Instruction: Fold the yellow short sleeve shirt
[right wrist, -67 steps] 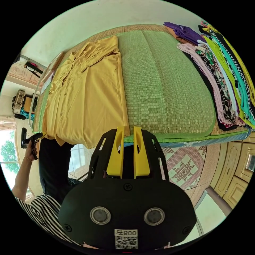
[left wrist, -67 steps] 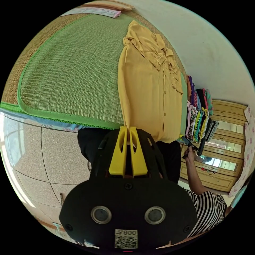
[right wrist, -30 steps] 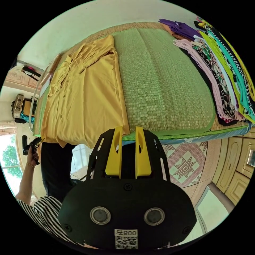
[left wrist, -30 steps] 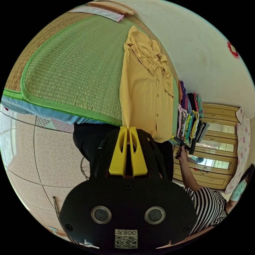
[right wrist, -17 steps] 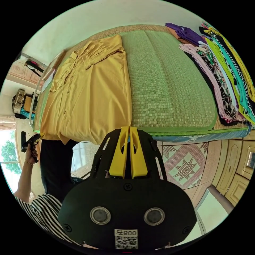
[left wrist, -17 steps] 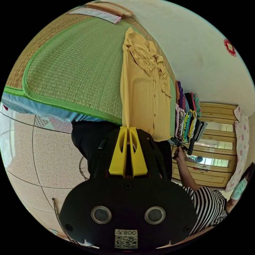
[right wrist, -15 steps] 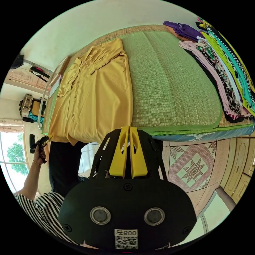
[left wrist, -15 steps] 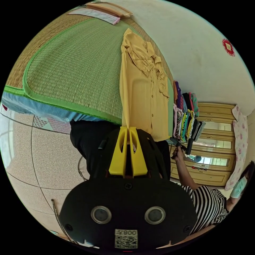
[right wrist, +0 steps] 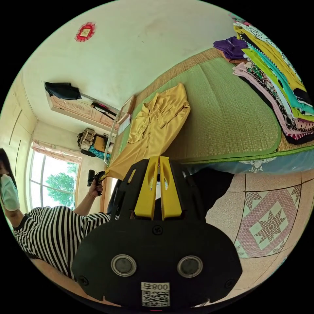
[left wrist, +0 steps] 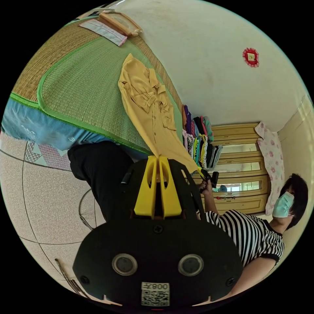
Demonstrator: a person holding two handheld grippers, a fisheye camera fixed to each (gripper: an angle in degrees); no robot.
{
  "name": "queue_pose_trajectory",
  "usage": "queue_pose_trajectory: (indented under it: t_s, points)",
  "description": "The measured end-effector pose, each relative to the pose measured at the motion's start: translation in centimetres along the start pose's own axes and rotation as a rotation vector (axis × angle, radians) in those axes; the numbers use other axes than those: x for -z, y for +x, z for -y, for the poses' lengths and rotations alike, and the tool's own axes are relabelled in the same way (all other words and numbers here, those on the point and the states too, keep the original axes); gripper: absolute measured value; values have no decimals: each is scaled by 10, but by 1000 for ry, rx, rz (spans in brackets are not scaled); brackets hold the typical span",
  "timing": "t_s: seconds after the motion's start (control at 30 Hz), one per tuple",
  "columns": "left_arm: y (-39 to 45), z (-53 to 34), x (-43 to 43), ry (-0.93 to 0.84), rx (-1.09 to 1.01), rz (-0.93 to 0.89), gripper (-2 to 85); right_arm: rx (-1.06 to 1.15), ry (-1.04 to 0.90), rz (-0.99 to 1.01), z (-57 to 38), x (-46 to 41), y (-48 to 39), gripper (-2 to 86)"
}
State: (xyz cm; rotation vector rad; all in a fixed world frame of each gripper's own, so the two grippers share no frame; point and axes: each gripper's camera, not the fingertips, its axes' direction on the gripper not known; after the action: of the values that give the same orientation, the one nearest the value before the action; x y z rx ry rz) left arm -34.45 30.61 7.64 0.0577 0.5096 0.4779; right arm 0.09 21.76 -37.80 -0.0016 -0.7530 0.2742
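Yellow shirt (left wrist: 148, 108) lies partly on the green mat (left wrist: 81, 88) of the bed, its hem lifted. Left tongs (left wrist: 156, 160) and right tongs (right wrist: 157, 160) each pinch one hem corner, jaws closed. The cloth looks thin, soft and light, so the corners seem the good place to hold.

The yellow short sleeve shirt (left wrist: 148, 108) lies buttoned, collar end on the green mat, its hem lifted off the bed edge.

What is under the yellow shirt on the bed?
The green woven mat lies under the yellow shirt's collar end. Its hem end hangs off the bed, pinched by both tools. What the shirt covers stays hidden.
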Motion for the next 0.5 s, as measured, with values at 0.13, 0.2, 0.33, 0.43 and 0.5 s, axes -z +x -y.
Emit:
queue_pose_trajectory:
  t_s: [0.13,0.2,0.33,0.43,0.5]
  points:
    - [-1,-10,4,-5,-6,-50,6,15,-11,32,-25,-2,2,2]
    - [-2,-8,6,2,-12,-66,6,20,-4,44,-32,-3,6,2]
    - [-1,11,9,29,-31,-98,7,39,13,42,-23,-6,14,2]
    - [2,37,9,56,-52,-126,7,54,34,54,-2,-14,21,2]
    - [5,55,8,66,-67,-132,7,70,52,58,21,-22,23,3]
